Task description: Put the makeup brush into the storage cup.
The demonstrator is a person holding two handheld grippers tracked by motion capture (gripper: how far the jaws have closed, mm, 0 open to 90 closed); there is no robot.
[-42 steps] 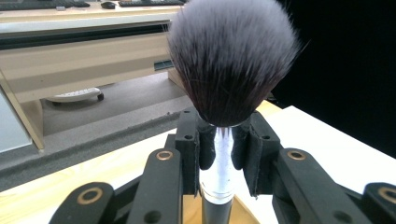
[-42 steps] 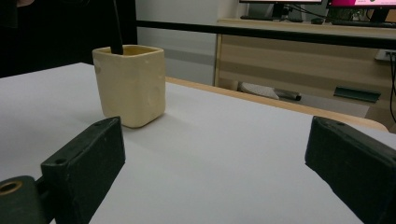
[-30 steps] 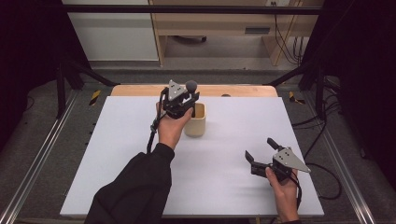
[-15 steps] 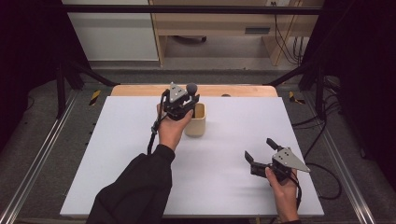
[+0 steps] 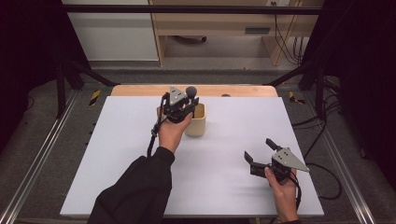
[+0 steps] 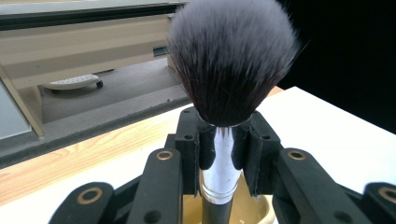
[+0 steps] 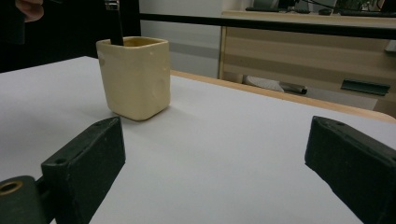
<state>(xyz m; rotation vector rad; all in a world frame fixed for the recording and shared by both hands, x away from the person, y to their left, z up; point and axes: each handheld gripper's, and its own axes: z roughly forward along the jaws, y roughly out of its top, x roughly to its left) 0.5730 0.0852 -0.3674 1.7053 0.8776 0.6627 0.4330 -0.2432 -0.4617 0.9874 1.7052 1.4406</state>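
Broadly, a white table top [image 5: 140, 154] spreads across the high view, with a strip of pale wood [image 5: 140, 90] showing along its far edge and metal rails running down either side on grey flooring. Beyond the table stands a light wooden desk [image 5: 224, 23], with dark cables hanging at its right; the edges of the room are dark. Near the middle of the far half of the table stands a cream square cup [image 5: 196, 122], upright, with bare white surface all around it. The left gripper [image 5: 180, 108] is held right over and beside this cup, its jaws clamped on the silver ferrule of a makeup brush [image 6: 231, 60]. That brush stands upright, its dark bushy head above the jaws and its black handle reaching down into the cup. From the right gripper view the cup [image 7: 135, 77] shows with the black handle rising out of its mouth. Well apart, toward the near right corner of the table, the right gripper [image 5: 261, 151] hovers low with its jaws spread wide and nothing between them, pointed toward the cup. A black cable [image 5: 154, 135] trails from the left gripper along the person's dark sleeve.
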